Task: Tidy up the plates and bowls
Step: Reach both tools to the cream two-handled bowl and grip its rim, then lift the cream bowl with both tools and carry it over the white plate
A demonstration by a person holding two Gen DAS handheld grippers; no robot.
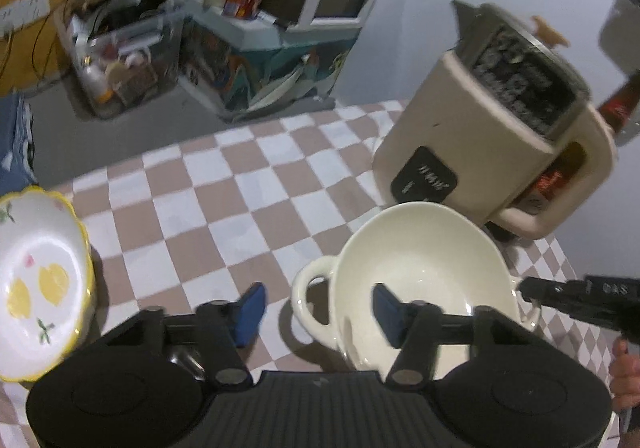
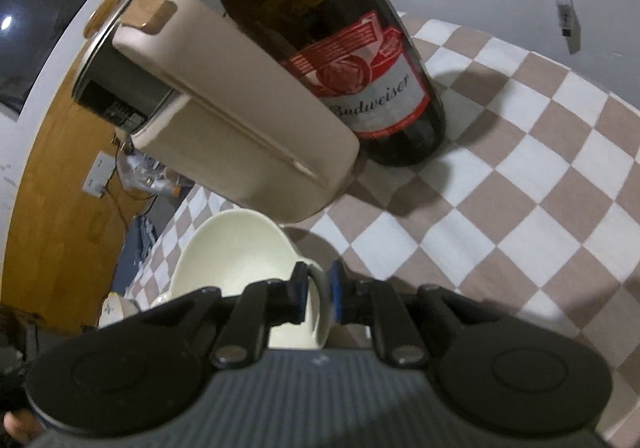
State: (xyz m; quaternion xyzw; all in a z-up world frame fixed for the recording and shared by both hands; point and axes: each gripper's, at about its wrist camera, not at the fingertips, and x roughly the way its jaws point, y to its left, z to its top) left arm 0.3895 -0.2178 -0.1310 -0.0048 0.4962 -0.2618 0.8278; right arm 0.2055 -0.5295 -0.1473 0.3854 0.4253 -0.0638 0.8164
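My left gripper (image 1: 318,312) hangs over the checkered table (image 1: 224,208), its jaws spread wide with nothing between them. One blue pad (image 1: 250,312) is over the cloth just left of the cream bowl (image 1: 424,268); the other is above the bowl's hollow. The bowl stands upright on the table, with a loop handle (image 1: 310,298) on each side. Far left, near the table's edge, sits a white plate (image 1: 36,280) with a yellow scalloped rim and lemon pattern, well apart from the bowl.

My right gripper (image 2: 318,296) has its jaws closed on the bowl (image 2: 236,248), pinching the handle (image 2: 320,300) on its near side between the blue pads. From the left camera I see that gripper (image 1: 560,298) reaching in from the right to the bowl's far handle.

Just behind the bowl stands a beige kettle (image 1: 492,128), and beside it, touching or nearly so, a brown Budweiser bottle (image 2: 340,48). Both stand on the table.
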